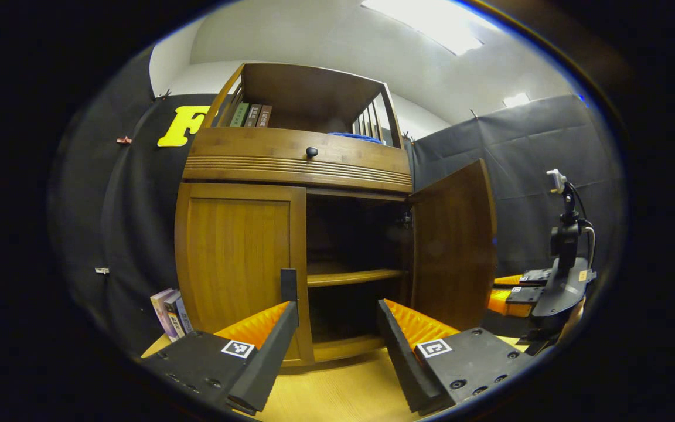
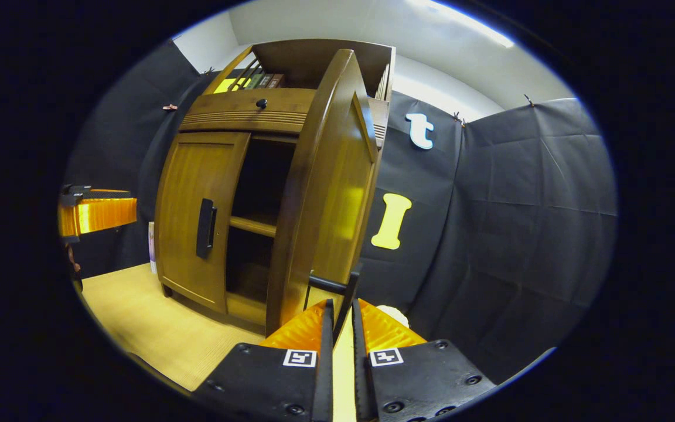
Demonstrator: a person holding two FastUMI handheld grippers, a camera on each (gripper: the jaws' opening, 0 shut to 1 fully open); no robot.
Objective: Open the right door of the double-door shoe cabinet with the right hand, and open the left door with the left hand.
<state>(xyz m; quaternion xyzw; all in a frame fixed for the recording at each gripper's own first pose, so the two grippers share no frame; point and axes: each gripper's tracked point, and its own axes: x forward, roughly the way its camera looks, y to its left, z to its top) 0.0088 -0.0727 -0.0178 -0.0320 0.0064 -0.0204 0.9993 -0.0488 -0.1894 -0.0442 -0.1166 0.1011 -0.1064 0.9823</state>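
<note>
The wooden shoe cabinet point(image 1: 296, 158) stands straight ahead in the left gripper view. Its left door point(image 1: 238, 264) is closed, with a dark handle point(image 1: 288, 284) at its inner edge. My left gripper point(image 1: 337, 313) is open just in front of that edge, one fingertip point(image 1: 287, 316) right below the handle. The right door point(image 1: 452, 246) stands swung wide open. In the right gripper view this right door point(image 2: 326, 193) is seen edge-on, and my right gripper point(image 2: 341, 313) is shut on the door's dark handle point(image 2: 331, 286). The left door handle point(image 2: 205, 228) and the left gripper point(image 2: 97, 214) show farther left.
A drawer with a round knob point(image 1: 312, 152) sits above the doors, and books point(image 1: 252, 115) stand on the top shelf. Inside is a shelf board point(image 1: 352, 274). More books point(image 1: 169, 313) lean on the wooden floor point(image 2: 156, 328) left of the cabinet. Black cloth walls close in behind and right.
</note>
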